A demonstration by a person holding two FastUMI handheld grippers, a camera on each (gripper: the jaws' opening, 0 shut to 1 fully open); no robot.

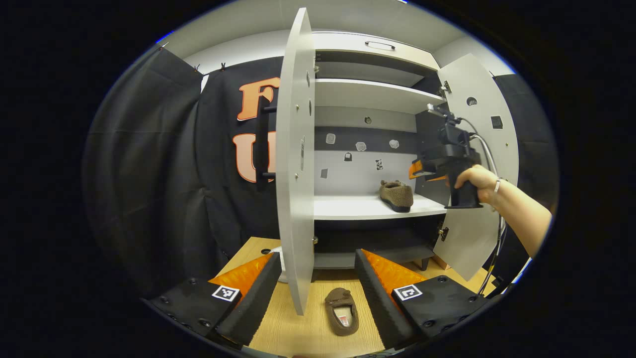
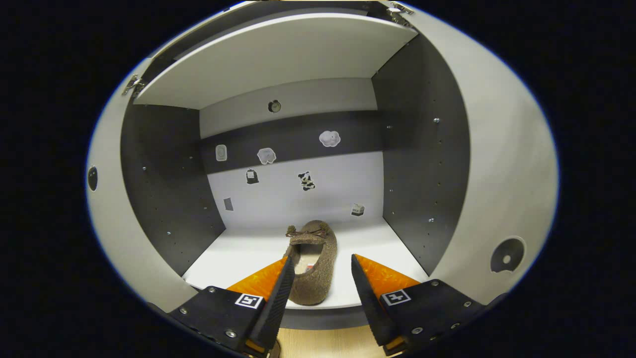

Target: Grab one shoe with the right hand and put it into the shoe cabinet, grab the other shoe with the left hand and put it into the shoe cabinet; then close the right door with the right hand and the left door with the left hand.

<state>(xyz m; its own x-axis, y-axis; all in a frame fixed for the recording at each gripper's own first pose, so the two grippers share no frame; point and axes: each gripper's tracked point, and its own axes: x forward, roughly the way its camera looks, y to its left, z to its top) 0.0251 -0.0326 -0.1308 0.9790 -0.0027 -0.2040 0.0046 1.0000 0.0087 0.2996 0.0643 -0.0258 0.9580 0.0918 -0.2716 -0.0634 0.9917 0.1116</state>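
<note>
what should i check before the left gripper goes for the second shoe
1. First shoe resting on the cabinet shelf: ok.
2. Right gripper open, released from that shoe: ok; the shoe's heel sits between its fingers, whether touching cannot tell.
3. Second shoe lying on the wooden floor ahead of the left gripper: ok.
4. Left gripper open for the grab: ok.
5. Left door edge close beside the path: not ok.
6. Shelf room beside the first shoe: ok.
</note>
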